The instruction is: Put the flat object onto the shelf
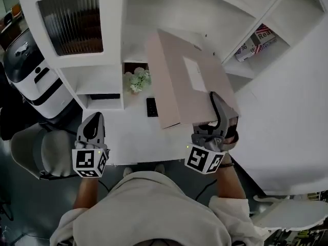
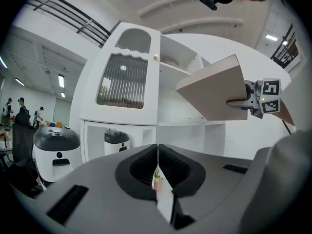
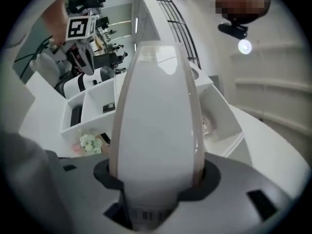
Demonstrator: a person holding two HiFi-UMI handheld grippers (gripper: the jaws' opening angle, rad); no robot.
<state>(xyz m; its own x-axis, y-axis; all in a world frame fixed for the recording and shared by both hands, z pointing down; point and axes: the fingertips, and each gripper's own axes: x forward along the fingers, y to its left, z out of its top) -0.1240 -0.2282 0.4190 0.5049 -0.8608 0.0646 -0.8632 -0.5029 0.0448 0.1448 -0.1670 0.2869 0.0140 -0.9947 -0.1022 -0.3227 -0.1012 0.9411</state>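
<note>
The white shelf unit (image 1: 110,14) is standing along the worktop's (image 1: 133,142) back edge, its right compartments lying open. The flat object (image 1: 179,81) is hanging tilted above the worktop's right half, its far edge nearing the shelf front. The right gripper (image 1: 218,109) is clamping the object's near edge. The left gripper (image 1: 94,121), fingers pressed together on nothing, is hovering over the front left edge.

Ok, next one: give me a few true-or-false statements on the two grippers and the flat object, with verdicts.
1. The right gripper is shut on the flat object. True.
2. The left gripper grips the flat object's other edge. False: it is shut on nothing, apart from it.
3. The flat object lies on a shelf. False: it is held in the air before the shelf unit.
4. A small plant shows left of the flat object in the head view. True.
</note>
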